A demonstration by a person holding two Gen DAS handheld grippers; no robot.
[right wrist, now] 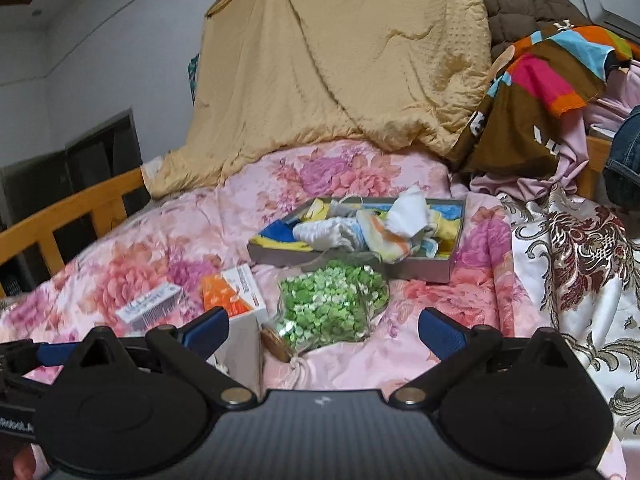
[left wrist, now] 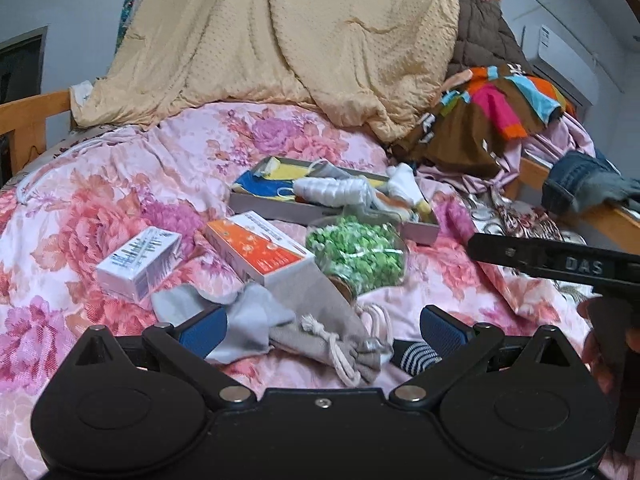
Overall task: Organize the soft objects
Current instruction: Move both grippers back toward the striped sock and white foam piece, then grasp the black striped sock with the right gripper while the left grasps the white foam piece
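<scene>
The left gripper (left wrist: pixel 323 330) is spread wide, its blue pads (left wrist: pixel 204 330) low over a beige drawstring pouch (left wrist: pixel 320 320) and a grey sock (left wrist: pixel 240 320) on the bed, gripping neither; a striped sock (left wrist: pixel 416 356) lies just by its right pad. The right gripper (right wrist: pixel 323 330) is likewise released and empty, hovering above a glass jar of green bits (right wrist: pixel 332 308) lying on its side. Everything rests on a pink floral quilt (left wrist: pixel 100 200). Farther back a shallow grey tray (left wrist: pixel 280 208) holds a jumble of small cloths and white socks (left wrist: pixel 332 192). An orange-and-white box (left wrist: pixel 260 248) and a white box (left wrist: pixel 138 264) lie left of the jar. A yellow blanket (left wrist: pixel 300 40) is heaped behind, with colourful clothes (left wrist: pixel 500 108) to the right and a wooden bed rail (right wrist: pixel 72 208) at the left. The right gripper's body (left wrist: pixel 560 264) cuts into the left view's edge, with part of a hand (left wrist: pixel 608 344); the tray's contents are too tangled to sort out singly.
</scene>
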